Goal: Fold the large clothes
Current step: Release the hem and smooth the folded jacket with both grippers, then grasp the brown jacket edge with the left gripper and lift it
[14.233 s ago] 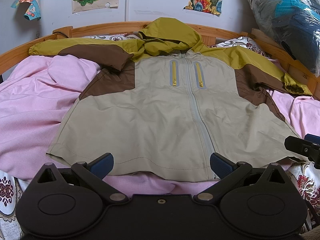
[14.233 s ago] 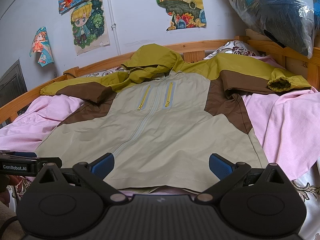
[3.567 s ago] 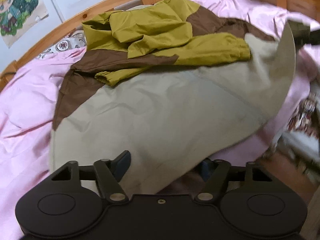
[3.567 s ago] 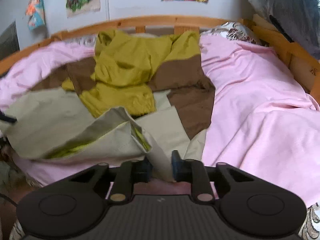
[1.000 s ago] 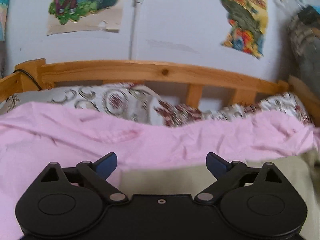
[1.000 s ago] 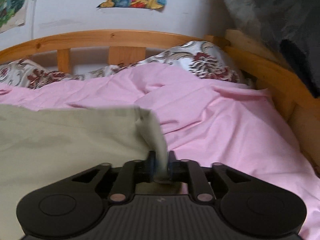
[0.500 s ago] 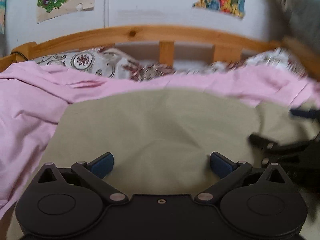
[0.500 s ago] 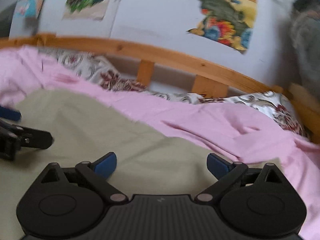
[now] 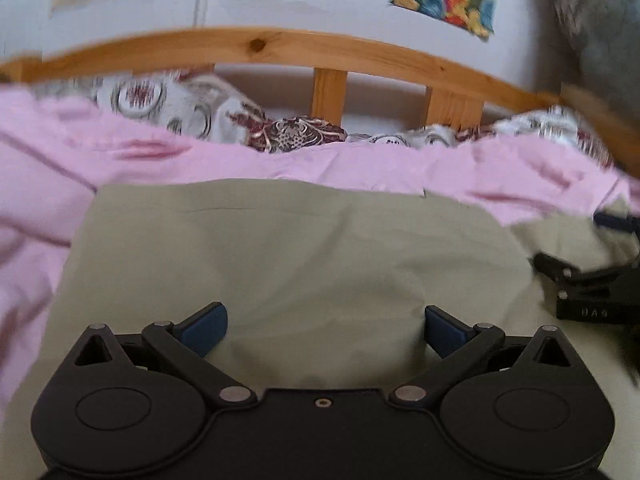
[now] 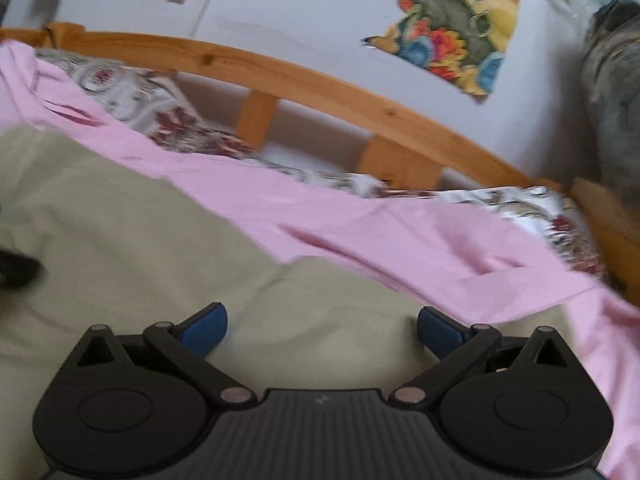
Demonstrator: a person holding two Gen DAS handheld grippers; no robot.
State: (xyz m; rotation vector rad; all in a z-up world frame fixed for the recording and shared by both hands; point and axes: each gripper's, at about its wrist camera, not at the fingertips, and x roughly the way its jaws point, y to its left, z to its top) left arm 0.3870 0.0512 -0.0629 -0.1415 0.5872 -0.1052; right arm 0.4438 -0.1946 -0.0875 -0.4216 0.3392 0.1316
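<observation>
Left gripper [image 9: 325,330] and right gripper [image 10: 322,330], jaws spread wide and empty (the right's just opened), over the folded beige jacket [image 9: 280,264] on the pink sheet [image 9: 360,164]; the right gripper's white lettering is blurred, wooden headboard [image 9: 280,46] and posters [image 10: 452,24] smeared.

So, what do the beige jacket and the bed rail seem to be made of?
Beige jacket: probably a thin synthetic woven shell, matte, judging by its smooth surface with shallow soft creases. Bed rail: wood, likely pine, with a clear finish; a knot and grain show.
</observation>
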